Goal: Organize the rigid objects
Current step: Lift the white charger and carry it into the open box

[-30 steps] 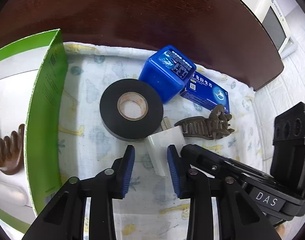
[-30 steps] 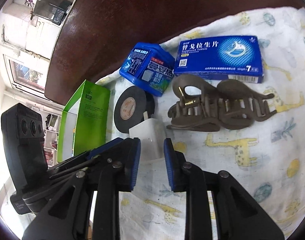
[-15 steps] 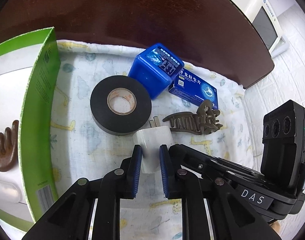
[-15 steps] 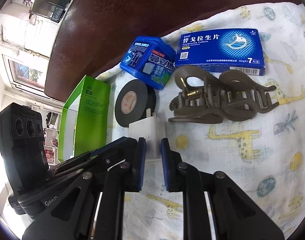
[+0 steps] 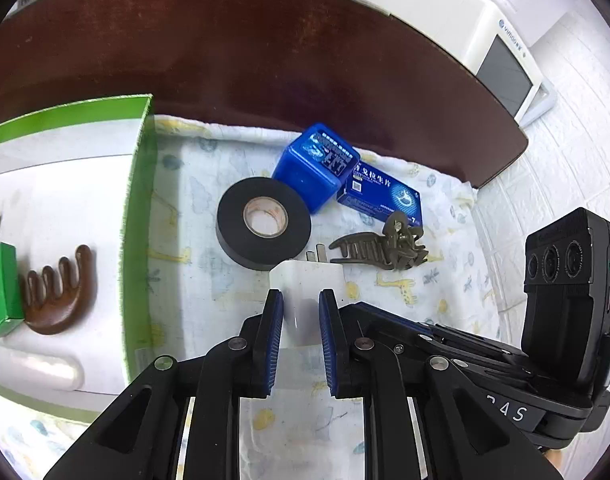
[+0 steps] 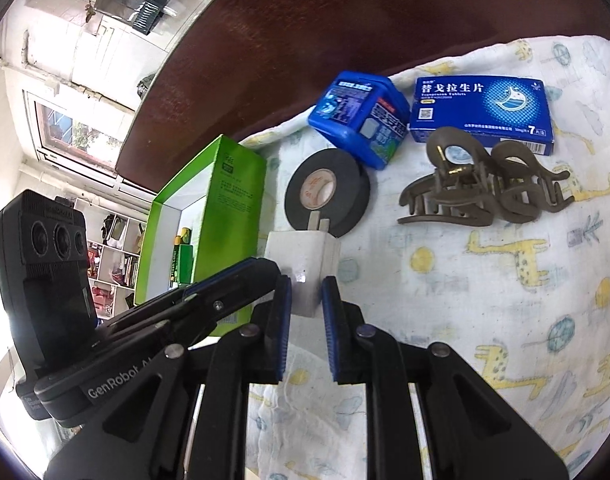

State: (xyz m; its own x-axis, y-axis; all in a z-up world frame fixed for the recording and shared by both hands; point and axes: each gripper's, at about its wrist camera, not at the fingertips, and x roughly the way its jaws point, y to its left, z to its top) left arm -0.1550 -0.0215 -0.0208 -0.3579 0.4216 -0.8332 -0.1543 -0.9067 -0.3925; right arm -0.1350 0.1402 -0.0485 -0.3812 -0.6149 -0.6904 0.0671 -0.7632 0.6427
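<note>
A white plug-in charger (image 5: 305, 280) (image 6: 301, 252) with its prongs pointing away hangs just above the patterned cloth (image 5: 209, 280). Both grippers hold it: my left gripper (image 5: 301, 300) is shut on its sides, and my right gripper (image 6: 307, 284) is shut on it from the other side. Each gripper's black body shows in the other's view, the right one (image 5: 425, 332) and the left one (image 6: 225, 288). Just past the charger lies a black tape roll (image 5: 233, 220) (image 6: 345, 196).
A blue tub (image 5: 313, 168) (image 6: 357, 120), a blue medicine box (image 5: 381, 200) (image 6: 481, 108) and a brown claw clip (image 5: 381, 248) (image 6: 477, 196) lie on the cloth. The open green box (image 5: 137, 200) (image 6: 229, 200) on the left holds a wooden comb (image 5: 57, 292) and a small green carton (image 5: 1, 288). Dark tabletop lies beyond.
Both grippers closed onto the white charger and then rose with it. The cloth and the other objects now look farther away.
</note>
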